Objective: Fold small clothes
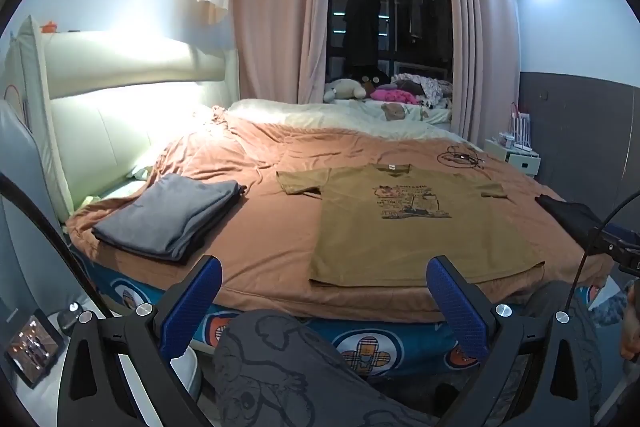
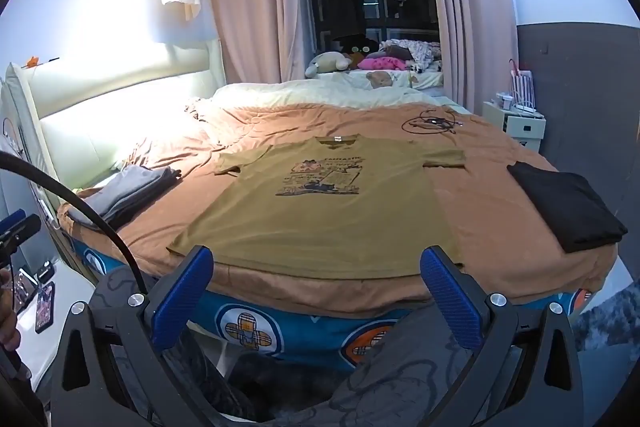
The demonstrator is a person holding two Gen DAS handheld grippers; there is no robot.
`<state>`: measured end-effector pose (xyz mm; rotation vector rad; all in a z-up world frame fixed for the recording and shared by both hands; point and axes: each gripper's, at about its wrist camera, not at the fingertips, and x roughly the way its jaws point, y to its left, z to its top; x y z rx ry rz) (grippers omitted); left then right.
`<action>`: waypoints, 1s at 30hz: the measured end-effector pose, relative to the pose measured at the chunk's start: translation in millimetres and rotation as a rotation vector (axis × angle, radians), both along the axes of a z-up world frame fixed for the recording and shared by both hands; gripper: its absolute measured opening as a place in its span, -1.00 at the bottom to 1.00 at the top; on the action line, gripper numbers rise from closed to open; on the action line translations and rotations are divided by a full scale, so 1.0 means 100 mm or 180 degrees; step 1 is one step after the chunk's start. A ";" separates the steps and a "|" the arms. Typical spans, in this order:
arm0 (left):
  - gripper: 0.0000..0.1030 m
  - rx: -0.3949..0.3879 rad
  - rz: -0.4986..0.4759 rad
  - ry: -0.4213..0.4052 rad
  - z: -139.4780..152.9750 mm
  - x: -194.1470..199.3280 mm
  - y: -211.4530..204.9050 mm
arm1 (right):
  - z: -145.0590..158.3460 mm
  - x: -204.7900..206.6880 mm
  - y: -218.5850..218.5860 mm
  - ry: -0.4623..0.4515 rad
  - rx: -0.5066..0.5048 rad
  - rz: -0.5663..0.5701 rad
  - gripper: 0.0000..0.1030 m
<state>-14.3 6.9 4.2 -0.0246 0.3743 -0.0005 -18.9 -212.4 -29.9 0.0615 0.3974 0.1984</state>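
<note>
Right wrist view: I find the T-shirt point(image 2: 320, 211) spread flat for folding, my right gripper point(image 2: 316, 291) and left gripper point(image 1: 324, 291) gaping wide, empty.

Olive-brown T-shirt point(image 2: 320, 211) spread flat, print side up, on the bed's brown cover, collar at the far end, hem at the near edge, both sleeves out. Folded grey stack point(image 1: 172, 215) lies left of it; folded black garment point(image 2: 568, 207) right.
</note>
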 end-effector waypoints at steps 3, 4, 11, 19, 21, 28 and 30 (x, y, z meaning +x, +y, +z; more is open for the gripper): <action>1.00 0.0004 0.0002 -0.0015 0.01 -0.02 0.00 | 0.01 -0.02 0.02 -0.0028 -0.0045 -0.0025 1.00; 1.00 -0.0002 0.0000 -0.0017 0.01 -0.02 0.01 | 0.02 -0.03 0.04 -0.0045 -0.0054 -0.0036 1.00; 1.00 0.0033 -0.0009 -0.0039 0.04 -0.06 0.00 | 0.01 -0.06 0.08 -0.0083 -0.0092 -0.0032 1.00; 1.00 0.0027 -0.0045 -0.0050 0.06 -0.06 -0.01 | 0.04 -0.01 0.02 -0.0043 -0.0104 0.0004 1.00; 1.00 0.0010 -0.0057 -0.0071 0.05 -0.07 -0.01 | 0.05 -0.02 0.02 -0.0045 -0.0097 -0.0001 1.00; 1.00 -0.0035 -0.0092 -0.0044 0.02 -0.06 -0.02 | 0.02 -0.04 0.02 -0.0038 -0.0092 -0.0009 1.00; 1.00 -0.0015 -0.0093 -0.0051 0.02 -0.07 -0.04 | 0.01 -0.05 0.02 -0.0050 -0.0084 -0.0022 1.00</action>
